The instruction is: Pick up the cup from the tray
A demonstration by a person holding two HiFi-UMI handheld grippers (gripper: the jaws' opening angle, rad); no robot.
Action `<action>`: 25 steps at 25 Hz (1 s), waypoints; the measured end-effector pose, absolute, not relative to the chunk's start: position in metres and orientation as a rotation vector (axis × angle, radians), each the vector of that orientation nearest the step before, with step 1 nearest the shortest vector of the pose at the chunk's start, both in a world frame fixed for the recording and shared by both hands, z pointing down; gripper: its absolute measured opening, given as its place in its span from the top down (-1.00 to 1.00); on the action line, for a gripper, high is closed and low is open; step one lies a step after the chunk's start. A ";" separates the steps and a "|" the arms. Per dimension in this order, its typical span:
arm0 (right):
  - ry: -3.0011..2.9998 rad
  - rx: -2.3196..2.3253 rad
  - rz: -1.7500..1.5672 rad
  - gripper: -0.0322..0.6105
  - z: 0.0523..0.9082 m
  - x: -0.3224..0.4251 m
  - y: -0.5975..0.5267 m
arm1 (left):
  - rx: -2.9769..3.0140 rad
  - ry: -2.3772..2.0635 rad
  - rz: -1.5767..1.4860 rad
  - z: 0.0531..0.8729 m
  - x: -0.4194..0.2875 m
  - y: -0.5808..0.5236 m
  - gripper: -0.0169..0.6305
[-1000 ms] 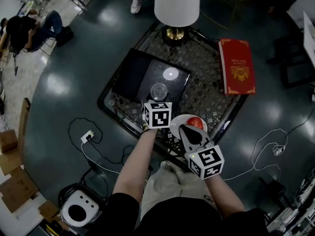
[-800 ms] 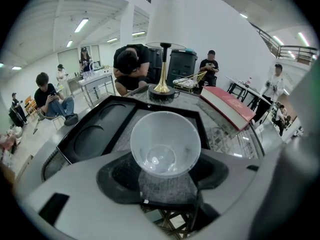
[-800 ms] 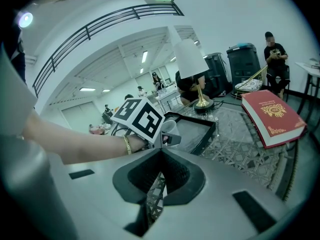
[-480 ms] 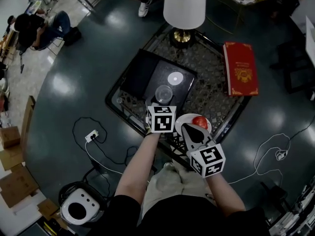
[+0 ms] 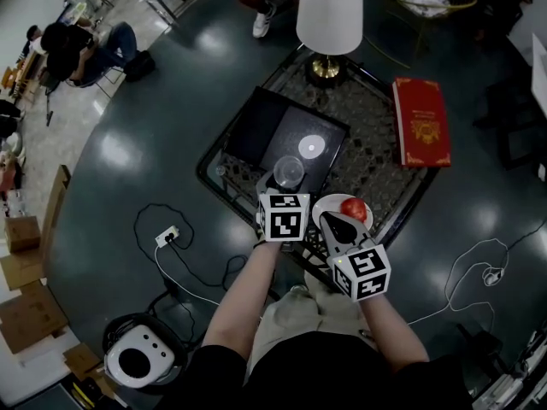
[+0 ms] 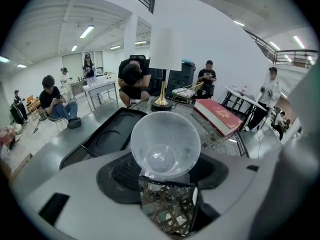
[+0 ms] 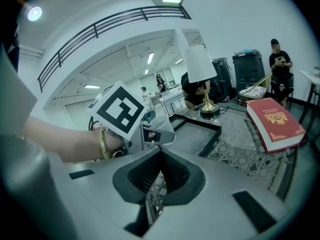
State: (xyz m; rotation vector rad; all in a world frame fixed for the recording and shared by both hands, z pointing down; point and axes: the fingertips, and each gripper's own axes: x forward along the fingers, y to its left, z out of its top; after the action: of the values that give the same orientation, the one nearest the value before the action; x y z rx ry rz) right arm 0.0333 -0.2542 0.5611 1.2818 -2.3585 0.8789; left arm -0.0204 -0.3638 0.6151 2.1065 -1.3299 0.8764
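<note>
In the left gripper view a clear plastic cup point(image 6: 165, 141) sits between the pads of my left gripper point(image 6: 168, 181), which is shut on it, with its mouth towards the camera. The head view shows the cup point(image 5: 289, 172) held above the near edge of the black tray point(image 5: 261, 131), just ahead of my left gripper point(image 5: 285, 184). My right gripper point(image 5: 335, 225) is over the white plate, shut with nothing in it. The right gripper view shows its pads meeting point(image 7: 159, 176) and the cup point(image 7: 162, 129) to the left.
A white plate point(image 5: 329, 207) with a red fruit point(image 5: 351, 208) lies at the table's near edge. A red book point(image 5: 421, 122) lies at the right and a lamp point(image 5: 329, 15) stands at the back. Cables cross the floor point(image 5: 162, 237). People sit nearby.
My left gripper has risen with the cup, lifting it off the tray floor and drawing it towards the tray's near edge. The right gripper has stayed over the plate.
</note>
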 end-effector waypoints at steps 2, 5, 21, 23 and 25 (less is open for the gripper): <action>-2.356 1.282 0.865 0.87 0.562 0.033 -0.253 | 2.099 -1.331 0.866 0.610 -0.022 -0.356 0.08; -2.349 1.278 0.842 0.87 0.563 0.033 -0.253 | 2.095 -1.338 0.851 0.602 -0.025 -0.345 0.08; -2.315 1.245 0.736 0.87 0.567 0.033 -0.252 | 2.098 -1.379 0.763 0.564 -0.038 -0.298 0.09; -2.317 1.237 0.720 0.87 0.565 0.032 -0.251 | 2.098 -1.381 0.752 0.560 -0.039 -0.292 0.09; -2.322 1.230 0.708 0.87 0.562 0.030 -0.249 | 2.101 -1.380 0.746 0.556 -0.041 -0.285 0.09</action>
State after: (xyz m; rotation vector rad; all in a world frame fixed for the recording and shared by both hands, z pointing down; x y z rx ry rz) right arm 0.0297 -0.2493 0.5619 1.2300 -2.3216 0.7083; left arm -0.0412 -0.2853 0.5561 2.1012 -1.3805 0.7460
